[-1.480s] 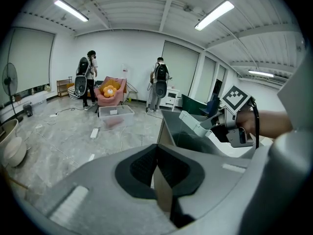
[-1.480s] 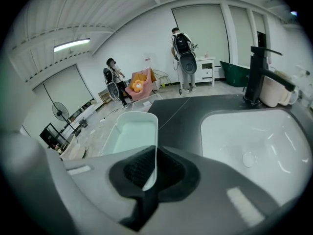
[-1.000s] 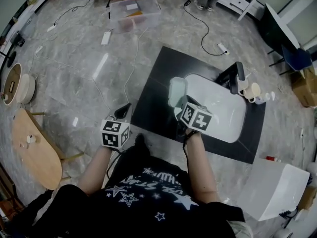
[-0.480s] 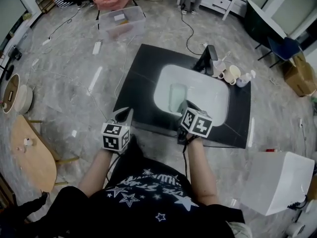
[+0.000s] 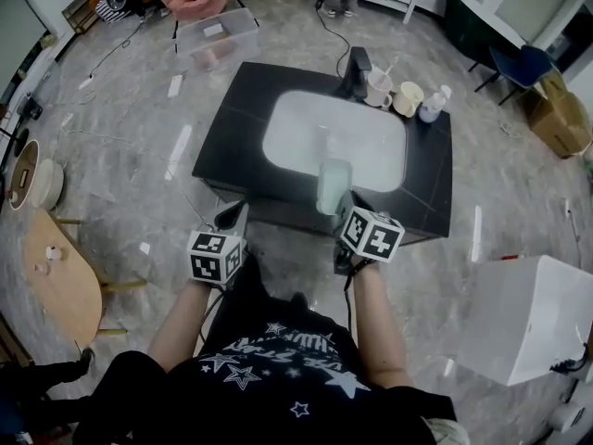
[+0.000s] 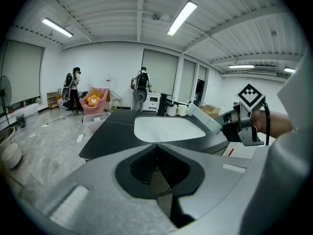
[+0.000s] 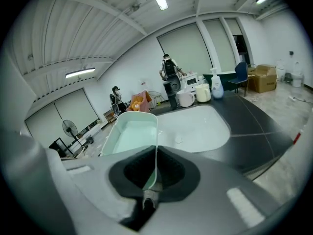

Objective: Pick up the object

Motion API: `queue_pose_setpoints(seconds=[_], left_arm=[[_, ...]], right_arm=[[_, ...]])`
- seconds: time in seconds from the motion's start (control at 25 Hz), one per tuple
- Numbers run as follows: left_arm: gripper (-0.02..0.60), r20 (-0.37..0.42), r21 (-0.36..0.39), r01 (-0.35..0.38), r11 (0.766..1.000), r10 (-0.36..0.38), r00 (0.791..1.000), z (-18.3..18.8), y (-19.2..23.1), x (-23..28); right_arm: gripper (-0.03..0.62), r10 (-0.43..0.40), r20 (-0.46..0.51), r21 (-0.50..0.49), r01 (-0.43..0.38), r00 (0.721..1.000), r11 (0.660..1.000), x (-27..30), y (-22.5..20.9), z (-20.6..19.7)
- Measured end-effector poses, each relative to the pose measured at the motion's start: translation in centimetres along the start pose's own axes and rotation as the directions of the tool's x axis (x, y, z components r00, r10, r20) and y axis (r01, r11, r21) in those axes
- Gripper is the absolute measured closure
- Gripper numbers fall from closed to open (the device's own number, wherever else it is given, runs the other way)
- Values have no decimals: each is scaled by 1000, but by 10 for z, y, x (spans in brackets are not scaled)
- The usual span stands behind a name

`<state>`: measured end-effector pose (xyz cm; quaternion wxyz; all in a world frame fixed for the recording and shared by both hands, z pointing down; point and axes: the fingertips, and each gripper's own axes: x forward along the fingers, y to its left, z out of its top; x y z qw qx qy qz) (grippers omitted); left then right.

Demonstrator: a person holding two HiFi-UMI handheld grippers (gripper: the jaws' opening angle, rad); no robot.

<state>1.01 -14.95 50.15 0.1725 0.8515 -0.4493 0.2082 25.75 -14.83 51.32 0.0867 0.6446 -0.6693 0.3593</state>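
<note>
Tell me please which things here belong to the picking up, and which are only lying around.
Job: pale green rectangular plastic tray, clamped by its wall in the right tool.

Lying about: white sink basin; black countertop; cream ceramic mug; white pump bottle; clear plastic storage box on the floor; shut, empty left tool.

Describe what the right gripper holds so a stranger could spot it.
Find the black counter with the white sink. At its near edge the right gripper pinches one wall of a pale green tub. Unlike the round mugs by the faucet, it is boxy and green.
</note>
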Motion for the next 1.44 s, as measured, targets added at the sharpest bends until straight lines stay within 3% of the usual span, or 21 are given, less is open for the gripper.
queue_pose_setpoints(seconds=[0.36, 0.72, 1.44], left_arm=[[572, 3, -35, -19, 999, 19, 1000, -27, -50, -49], [572, -22, -66, 21, 998, -22, 1000, -60, -63, -73], [572, -33, -58, 45, 997, -47, 998, -139, -54, -205]], right_arm=[[583, 16, 20, 23, -16, 1000, 1000, -54, -27, -36], [583, -25, 3, -5, 25, 1000, 1000, -76, -27, -68], [583, -67, -19, -39, 66, 998, 997, -179, 42, -178]])
